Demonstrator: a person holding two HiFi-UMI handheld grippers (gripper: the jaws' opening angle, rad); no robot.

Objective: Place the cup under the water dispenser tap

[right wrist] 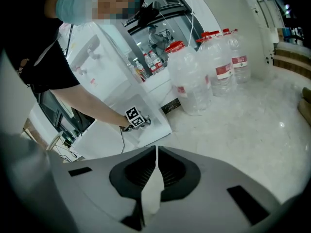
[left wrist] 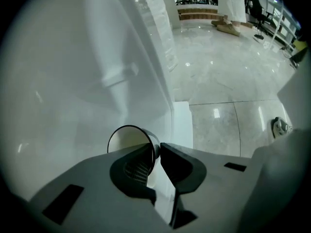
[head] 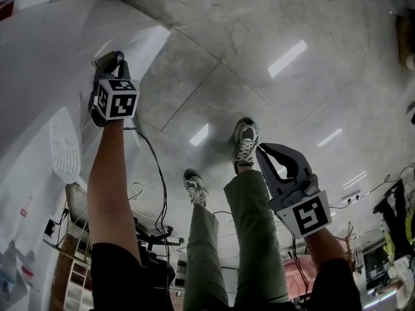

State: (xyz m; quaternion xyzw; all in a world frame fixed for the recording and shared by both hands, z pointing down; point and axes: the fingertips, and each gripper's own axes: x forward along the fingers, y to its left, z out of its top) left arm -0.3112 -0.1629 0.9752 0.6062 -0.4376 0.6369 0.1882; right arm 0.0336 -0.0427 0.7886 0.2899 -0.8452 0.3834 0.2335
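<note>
In the left gripper view a paper cup lies tilted with its open mouth towards the camera. My left gripper is shut on the cup's wall, one finger inside the mouth and one outside. It hangs close against the white water dispenser, below a white tap-like lever. The right gripper view shows the left gripper's marker cube low on the dispenser front. My right gripper is shut with nothing in it, held away over the floor. In the head view the left gripper reaches to the dispenser, the right gripper beside a shoe.
Several big water bottles with red caps stand on the tiled floor right of the dispenser. The person's shoes and legs are in the middle of the head view. A cable hangs from the left arm. Another person stands far off.
</note>
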